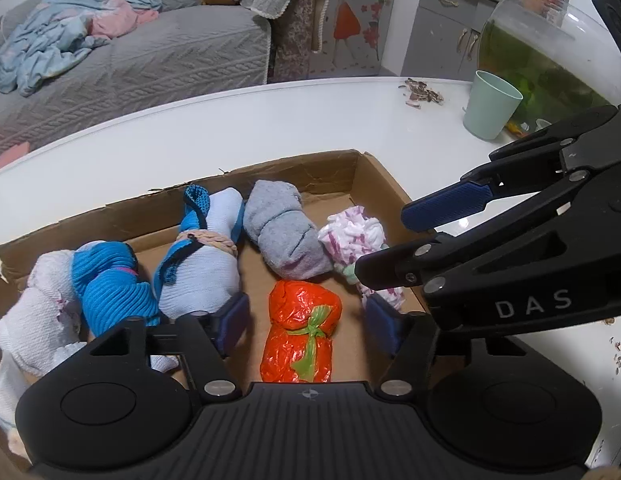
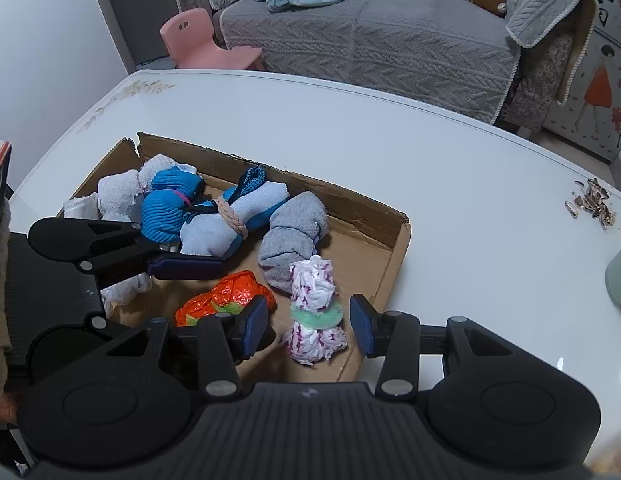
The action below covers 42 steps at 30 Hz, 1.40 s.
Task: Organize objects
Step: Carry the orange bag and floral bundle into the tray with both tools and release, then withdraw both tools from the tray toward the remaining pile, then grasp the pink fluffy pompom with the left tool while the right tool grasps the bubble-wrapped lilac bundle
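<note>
Both released: left gripper (image 1: 304,318) straddles the orange bag bundle (image 1: 300,334), right gripper (image 2: 308,326) the pink-and-white sock bundle (image 2: 315,314); withdrawing carelessly could snag either.

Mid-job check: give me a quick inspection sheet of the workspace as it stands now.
Surface: white table, cardboard tray on it.
Job's things: in the tray lie a white bundle, blue bundle, light-blue bundle, grey bundle, orange bag bundle and pink-patterned bundle.
Clutter: seed shells, green cup, fish tank.
Grippers: left gripper open astride the orange bag bundle; right gripper open astride the pink-patterned bundle, pads clear.
Cables: nothing seen.
Surroundings: grey sofa, pink chair.
</note>
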### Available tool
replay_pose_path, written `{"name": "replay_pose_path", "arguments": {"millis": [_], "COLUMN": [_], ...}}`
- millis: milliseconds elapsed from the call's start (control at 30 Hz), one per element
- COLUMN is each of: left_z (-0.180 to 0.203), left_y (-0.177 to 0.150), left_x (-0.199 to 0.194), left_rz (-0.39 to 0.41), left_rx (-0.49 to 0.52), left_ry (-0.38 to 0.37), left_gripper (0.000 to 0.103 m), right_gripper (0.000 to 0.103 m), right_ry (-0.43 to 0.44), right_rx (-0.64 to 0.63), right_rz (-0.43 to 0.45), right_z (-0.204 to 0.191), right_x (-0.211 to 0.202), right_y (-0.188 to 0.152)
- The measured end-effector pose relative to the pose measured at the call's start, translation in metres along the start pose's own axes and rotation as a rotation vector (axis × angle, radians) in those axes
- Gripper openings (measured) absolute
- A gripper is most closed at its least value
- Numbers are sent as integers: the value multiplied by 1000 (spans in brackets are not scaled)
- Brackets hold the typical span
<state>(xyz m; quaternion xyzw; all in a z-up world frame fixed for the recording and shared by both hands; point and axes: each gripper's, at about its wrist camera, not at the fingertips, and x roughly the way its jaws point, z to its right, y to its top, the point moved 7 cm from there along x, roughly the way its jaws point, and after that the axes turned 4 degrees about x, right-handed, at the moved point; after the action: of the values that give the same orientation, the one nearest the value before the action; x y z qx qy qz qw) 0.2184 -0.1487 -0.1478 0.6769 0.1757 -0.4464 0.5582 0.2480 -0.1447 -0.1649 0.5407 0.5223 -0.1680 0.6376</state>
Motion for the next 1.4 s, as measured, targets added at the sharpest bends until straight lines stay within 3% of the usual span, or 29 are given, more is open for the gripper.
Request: {"name": "replay_pose_path", "arguments": {"millis": [433, 567, 667, 867, 967, 1100, 1400], "left_z": [0, -3, -14, -64, -90, -105, -85], "left_y": [-4, -16, -35, -98, -132, -169, -190], "left_x": [-26, -62, -103, -181, -202, -203, -179], "left_rz": [9, 31, 76, 143, 146, 94, 96], "left_rx": [-18, -29, -46, -113, -179, -220, -81], "left_ry": [10, 4, 23, 187, 264, 281, 295], "left_gripper": [83, 85, 88, 94, 98, 100, 103], "right_gripper": [47, 50, 60, 62, 72, 73, 70], "right_ry": [-8, 2, 9, 21, 9, -3, -63], "right_rx": [5, 11, 22, 64, 65, 74, -102], "right_rz": [17, 34, 53, 48, 45, 11, -2], "right_z": [-5, -15, -22, -38, -49, -56, -60], "right_x": [-11, -30, -48, -74, -82, -79, -64], "right_y": [-2, -9, -20, -54, -75, -98, -148]}}
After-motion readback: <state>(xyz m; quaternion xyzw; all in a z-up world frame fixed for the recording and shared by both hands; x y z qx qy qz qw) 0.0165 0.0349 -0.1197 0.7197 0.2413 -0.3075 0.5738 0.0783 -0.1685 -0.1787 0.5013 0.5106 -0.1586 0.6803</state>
